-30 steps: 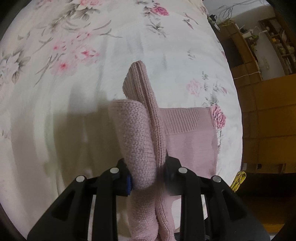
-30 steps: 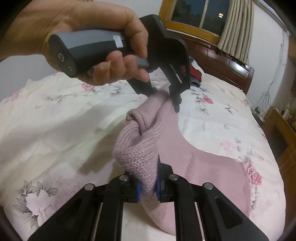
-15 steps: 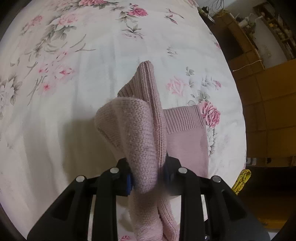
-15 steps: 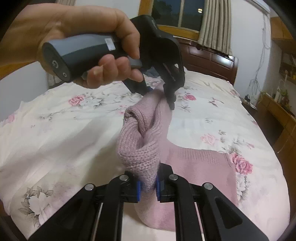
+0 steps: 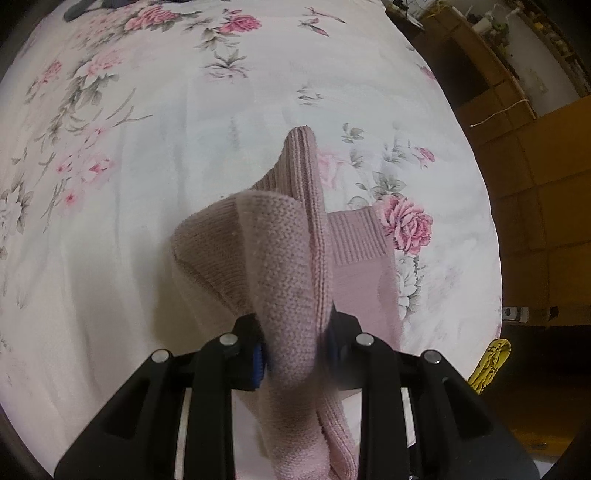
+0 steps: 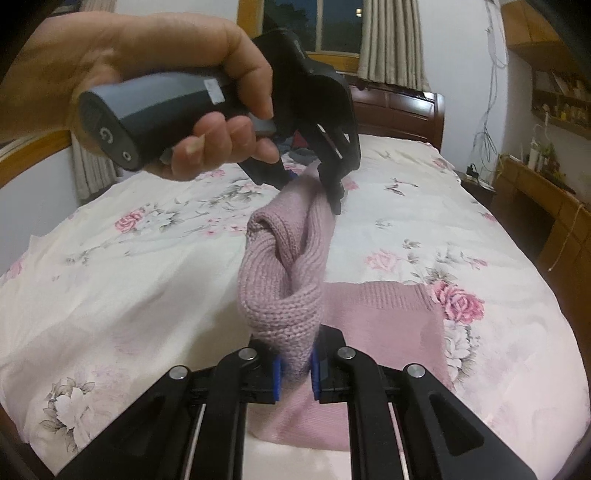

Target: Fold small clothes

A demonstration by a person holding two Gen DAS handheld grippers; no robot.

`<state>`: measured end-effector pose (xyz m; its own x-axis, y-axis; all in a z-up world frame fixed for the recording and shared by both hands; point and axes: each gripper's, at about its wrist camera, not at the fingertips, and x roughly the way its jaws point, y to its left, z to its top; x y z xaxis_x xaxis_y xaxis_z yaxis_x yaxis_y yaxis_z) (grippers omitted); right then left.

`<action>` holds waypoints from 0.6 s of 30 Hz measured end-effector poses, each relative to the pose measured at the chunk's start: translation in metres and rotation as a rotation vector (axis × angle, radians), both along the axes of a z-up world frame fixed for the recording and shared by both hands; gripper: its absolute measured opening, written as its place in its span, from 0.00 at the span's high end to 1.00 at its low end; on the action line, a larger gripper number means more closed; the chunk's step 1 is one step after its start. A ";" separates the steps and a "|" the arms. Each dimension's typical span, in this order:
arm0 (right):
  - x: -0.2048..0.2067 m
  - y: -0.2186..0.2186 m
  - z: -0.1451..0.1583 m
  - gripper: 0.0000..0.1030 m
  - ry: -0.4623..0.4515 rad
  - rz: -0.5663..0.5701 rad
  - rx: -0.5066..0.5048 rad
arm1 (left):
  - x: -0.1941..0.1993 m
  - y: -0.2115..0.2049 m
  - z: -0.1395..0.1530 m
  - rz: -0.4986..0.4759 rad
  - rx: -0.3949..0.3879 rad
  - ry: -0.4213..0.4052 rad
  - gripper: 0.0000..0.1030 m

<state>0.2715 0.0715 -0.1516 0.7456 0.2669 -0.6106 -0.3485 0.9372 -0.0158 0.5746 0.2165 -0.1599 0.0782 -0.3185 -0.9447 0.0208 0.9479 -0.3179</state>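
A pink knitted sweater (image 6: 384,317) lies partly on the floral bedspread (image 6: 147,280), with one bunched edge lifted off it. My right gripper (image 6: 295,369) is shut on the near end of that lifted fold. My left gripper (image 5: 295,354) is shut on the other end of the fold; in the right wrist view that left gripper (image 6: 314,177) is held by a hand (image 6: 177,99) above the bed. The sweater's ribbed hem (image 5: 354,236) rests flat on the bed below. A ribbed cuff (image 5: 303,155) sticks up past the left gripper's fingers.
The bed's right edge drops toward wooden cabinets (image 5: 546,184) and a yellow object (image 5: 491,365). A dark wooden headboard (image 6: 399,110) and a pile of dark clothes (image 6: 299,151) lie at the far end. A curtained window (image 6: 343,26) is behind.
Both grippers have risen with the pink fold, pulling more of the sweater off the bed. The flat part lying on the bedspread looks smaller and farther below.
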 end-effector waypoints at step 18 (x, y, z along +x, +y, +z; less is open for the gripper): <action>0.003 -0.068 -0.022 0.89 0.041 -0.105 0.062 | 0.012 -0.080 -0.032 -0.052 0.064 0.021 0.76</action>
<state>0.2744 0.0036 -0.1739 0.7463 0.2268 -0.6258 -0.2477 0.9673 0.0553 0.5867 0.1364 -0.1915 0.0433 -0.2602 -0.9646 0.0645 0.9642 -0.2572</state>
